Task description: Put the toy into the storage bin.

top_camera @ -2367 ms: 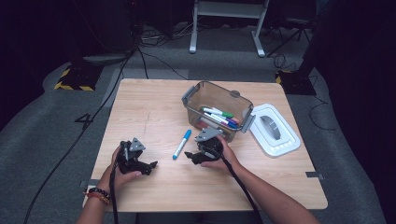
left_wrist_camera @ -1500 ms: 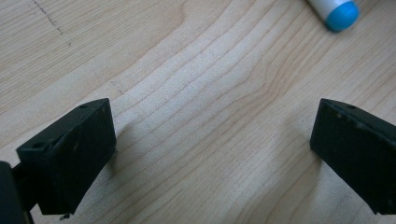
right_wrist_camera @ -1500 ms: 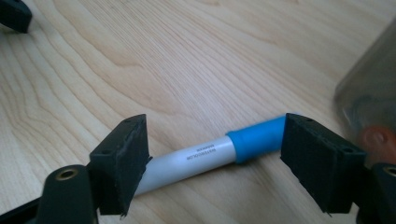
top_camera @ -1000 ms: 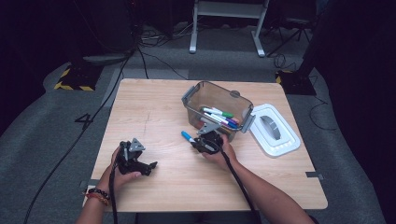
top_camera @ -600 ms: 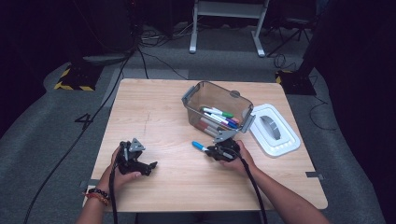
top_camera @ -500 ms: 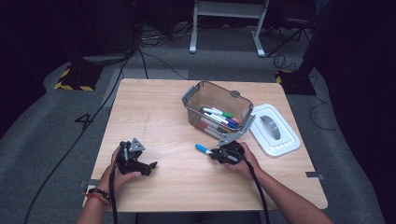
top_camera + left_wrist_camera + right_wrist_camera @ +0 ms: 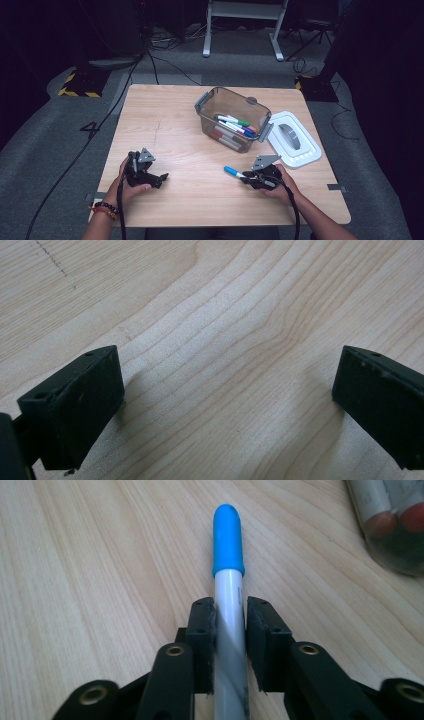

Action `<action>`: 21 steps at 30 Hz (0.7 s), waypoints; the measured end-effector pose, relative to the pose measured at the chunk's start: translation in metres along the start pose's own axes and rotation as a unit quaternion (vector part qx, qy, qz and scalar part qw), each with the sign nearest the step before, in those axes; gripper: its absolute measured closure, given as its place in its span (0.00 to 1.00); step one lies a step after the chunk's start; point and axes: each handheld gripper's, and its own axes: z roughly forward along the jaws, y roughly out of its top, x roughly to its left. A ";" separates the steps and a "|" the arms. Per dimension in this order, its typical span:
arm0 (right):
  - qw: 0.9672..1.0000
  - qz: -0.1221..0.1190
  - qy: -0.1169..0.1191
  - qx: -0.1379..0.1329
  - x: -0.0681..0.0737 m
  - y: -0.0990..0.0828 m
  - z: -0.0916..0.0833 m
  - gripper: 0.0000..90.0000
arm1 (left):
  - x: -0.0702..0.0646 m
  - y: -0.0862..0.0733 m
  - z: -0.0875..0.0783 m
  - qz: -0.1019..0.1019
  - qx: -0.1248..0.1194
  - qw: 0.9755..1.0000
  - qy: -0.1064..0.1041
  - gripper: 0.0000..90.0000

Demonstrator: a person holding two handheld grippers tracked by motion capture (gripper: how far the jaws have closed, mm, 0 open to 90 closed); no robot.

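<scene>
The right gripper (image 7: 246, 176) lies low over the near right part of the wooden table (image 7: 165, 120), its jaws pointing left across the boards and clamped on a white marker with a blue cap (image 7: 233, 172). In the right gripper view (image 7: 231, 625) the marker (image 7: 228, 580) runs straight out between the two black pads, the left pad tight against the barrel and a thin gap at the right one; the jaws have just eased open a little with the marker between them. The capped end sticks out past the jaw tips, close above the wood. The right hand (image 7: 280, 182) wraps the gripper body from behind, forearm coming in from the lower right.

The left gripper (image 7: 161, 177) sits at the near left of the table, held in the left hand (image 7: 129, 181) with a beaded band at the wrist, jaws pointing right. In the left gripper view its pads stand wide apart over bare wood (image 7: 220, 365).

Farther back, a clear plastic bin (image 7: 231, 120) holds several markers, lying slantwise. Just beside it to the right lies its white lid (image 7: 295, 142), at the table's right edge.
</scene>
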 end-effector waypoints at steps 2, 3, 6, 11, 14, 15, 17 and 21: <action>1.000 -0.003 0.000 0.002 0.001 -0.002 -0.002 0.76 | 0.000 0.000 0.000 0.001 0.000 1.000 0.001 0.01; 1.000 -0.005 0.000 0.002 0.001 -0.002 -0.002 0.75 | 0.000 0.000 0.000 0.001 0.000 1.000 0.000 0.01; 1.000 -0.012 -0.003 -0.004 0.000 0.001 0.002 0.64 | 0.000 0.000 0.000 0.001 0.000 1.000 0.001 0.01; 1.000 -0.003 0.000 -0.011 -0.003 0.006 0.010 0.55 | 0.000 0.000 0.000 0.000 0.000 1.000 0.000 0.01; 1.000 -0.005 0.003 -0.014 -0.003 0.010 0.014 0.55 | 0.000 0.000 0.000 0.001 0.000 1.000 0.000 0.01; 1.000 -0.005 0.003 -0.015 -0.002 0.011 0.016 0.54 | 0.000 0.000 0.000 0.002 0.001 1.000 0.000 0.01; 1.000 -0.007 0.004 -0.016 0.000 0.013 0.017 0.55 | 0.000 0.000 0.000 0.003 0.000 1.000 0.000 0.01; 1.000 -0.004 0.003 -0.018 0.002 0.018 0.022 0.59 | 0.001 0.000 0.000 0.004 0.000 1.000 0.000 0.01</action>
